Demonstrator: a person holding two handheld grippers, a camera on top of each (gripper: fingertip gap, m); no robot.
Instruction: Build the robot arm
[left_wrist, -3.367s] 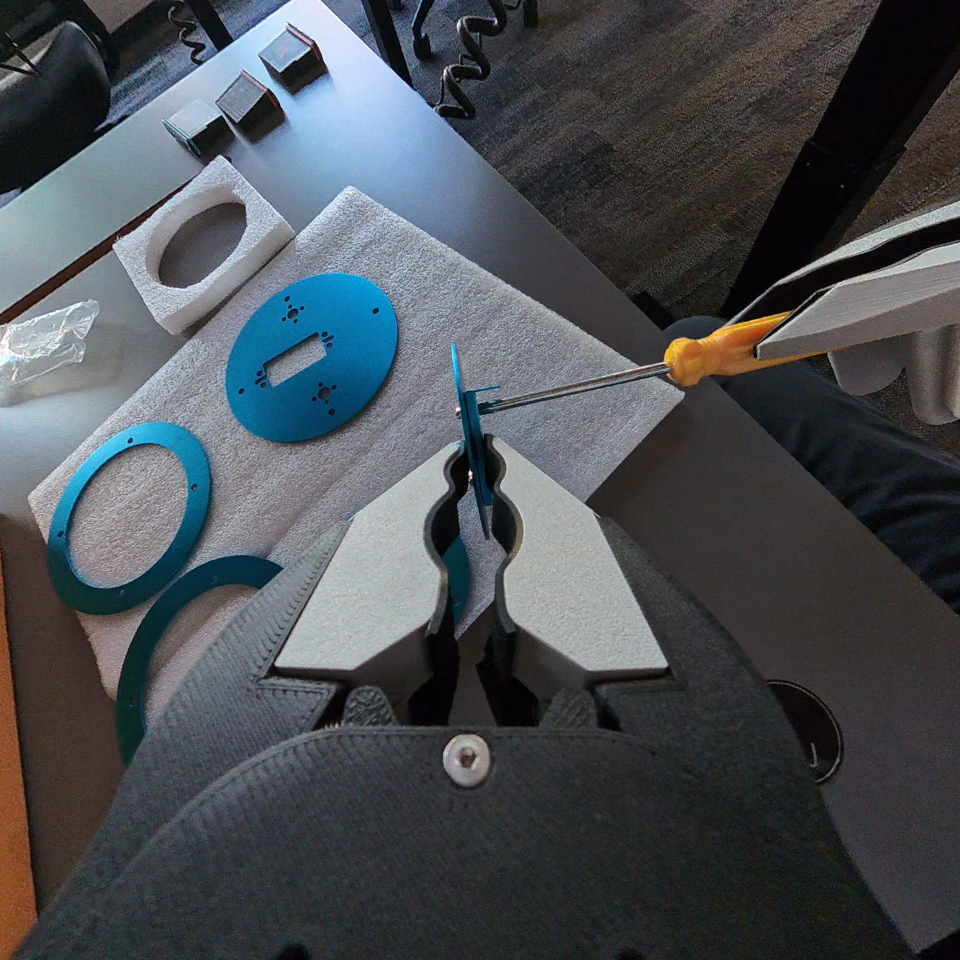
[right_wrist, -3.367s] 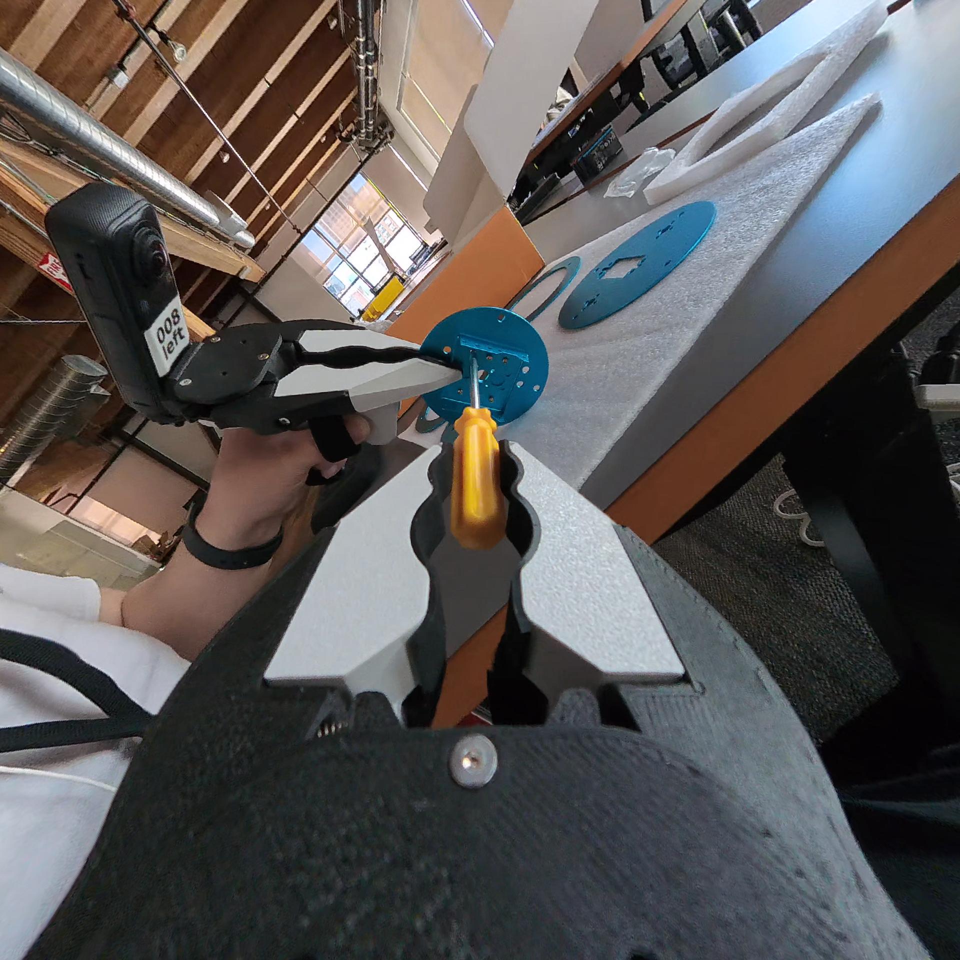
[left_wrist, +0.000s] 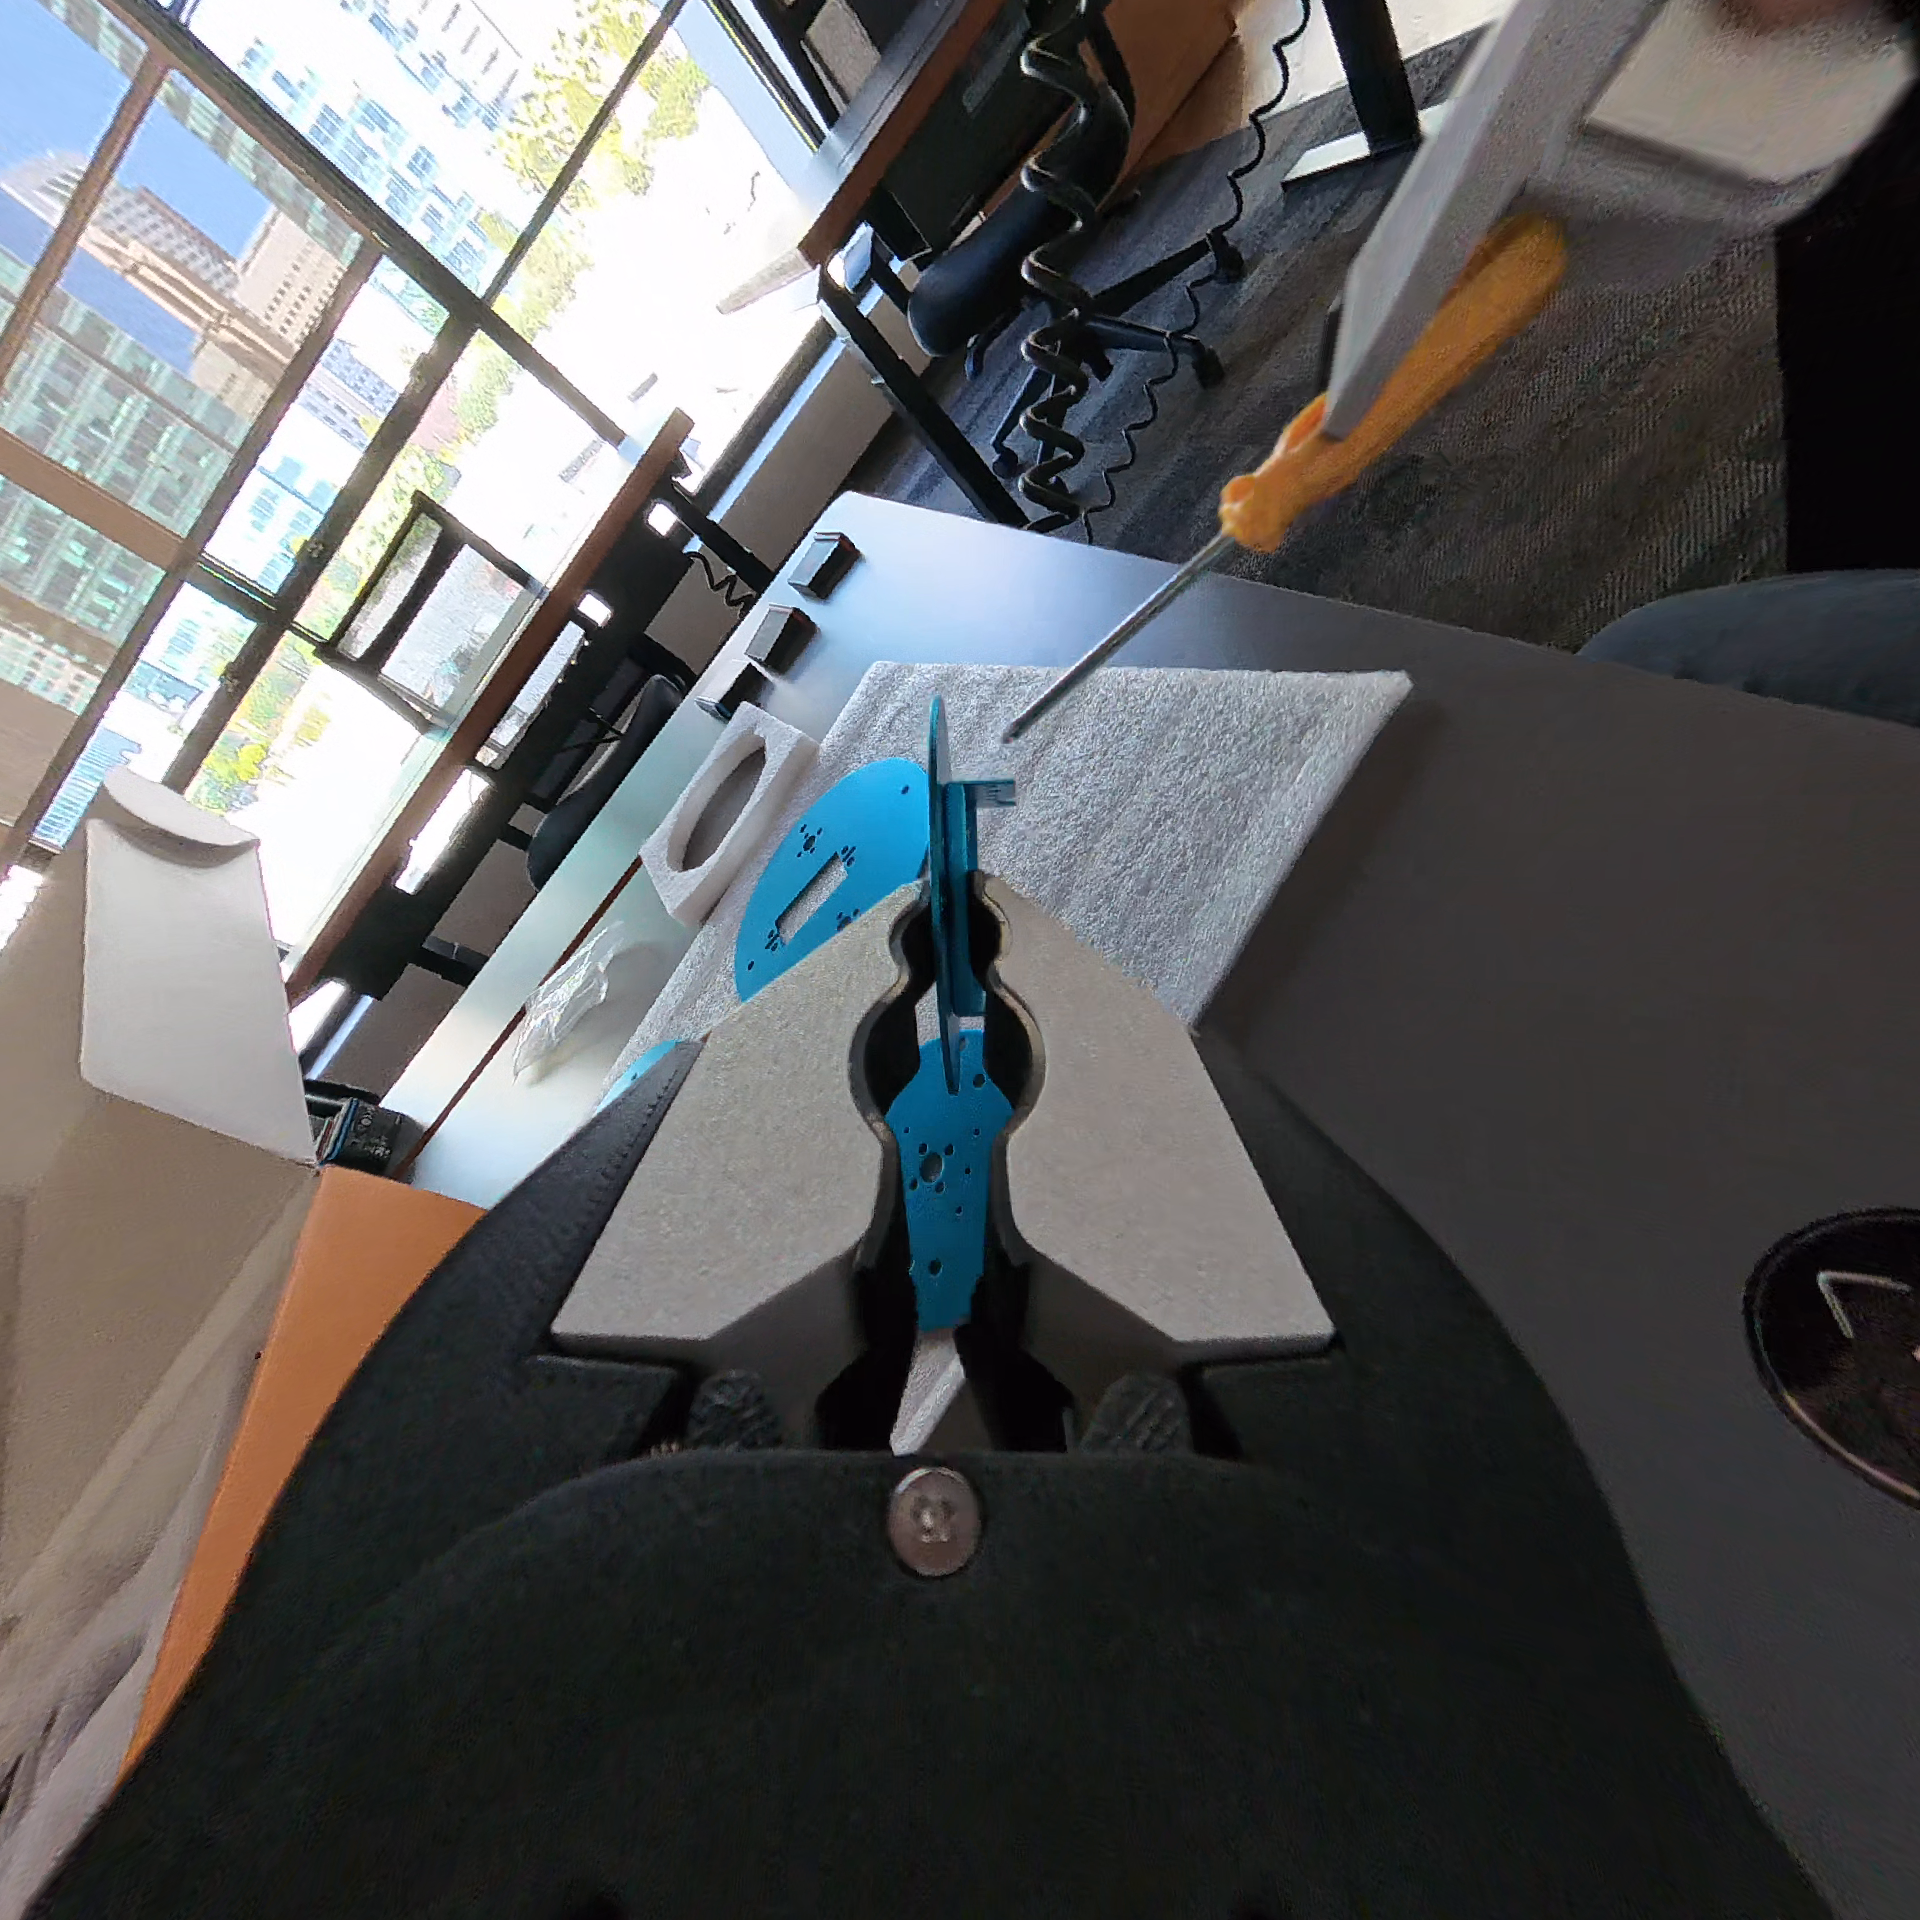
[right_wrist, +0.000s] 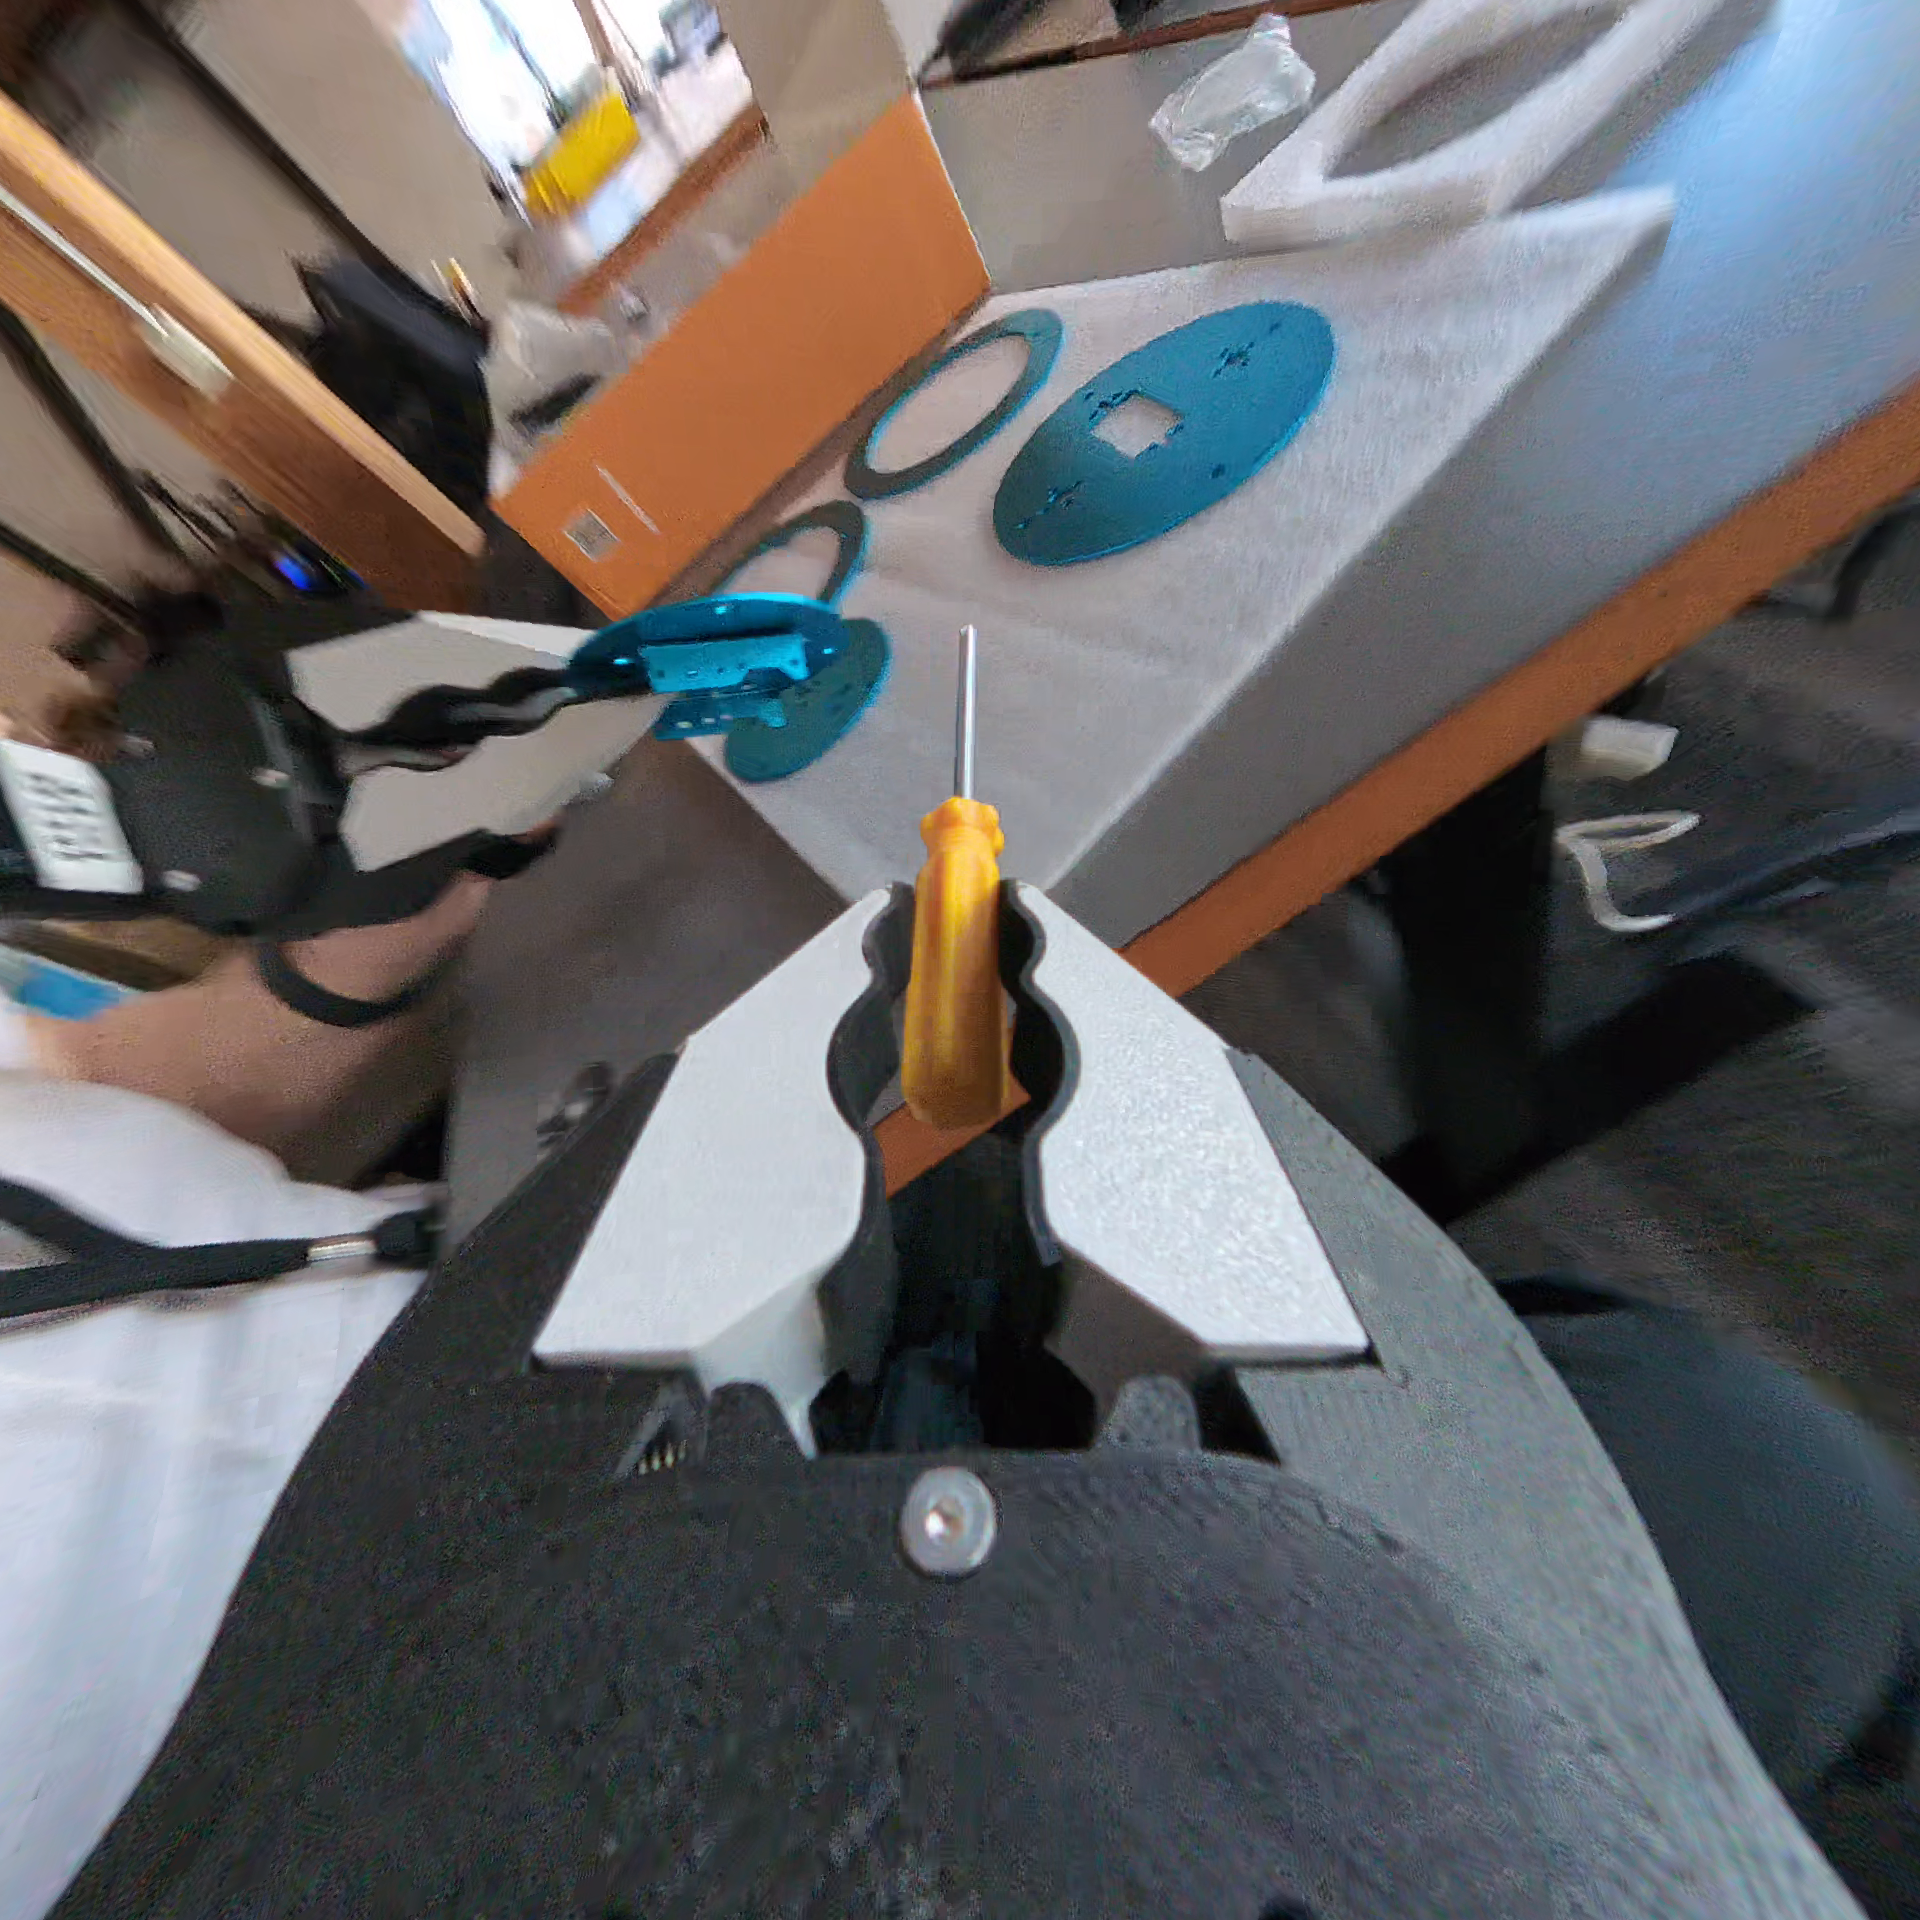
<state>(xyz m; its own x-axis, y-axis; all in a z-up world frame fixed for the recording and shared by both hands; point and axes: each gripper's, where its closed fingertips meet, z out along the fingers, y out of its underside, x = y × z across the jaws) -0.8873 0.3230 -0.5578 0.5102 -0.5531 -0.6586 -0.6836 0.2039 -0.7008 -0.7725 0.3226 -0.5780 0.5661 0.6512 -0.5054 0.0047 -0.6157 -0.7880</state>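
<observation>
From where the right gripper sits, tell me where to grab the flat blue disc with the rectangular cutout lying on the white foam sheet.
Take the blue metal disc with the rectangular cutout by its rim, probably the edge nearest the table's orange front, coming in low from that side. It lies flat on the white foam sheet, so only the thin edge offers a pinch; the soft foam should let a finger slide under.

Sunlit windows (left_wrist: 260, 343), grey carpet (left_wrist: 1507, 436), office chair (left_wrist: 1039, 281).

Rings (right_wrist: 956, 400) and disc (right_wrist: 1164, 447) side by side on foam sheet (right_wrist: 1403, 499)
</observation>
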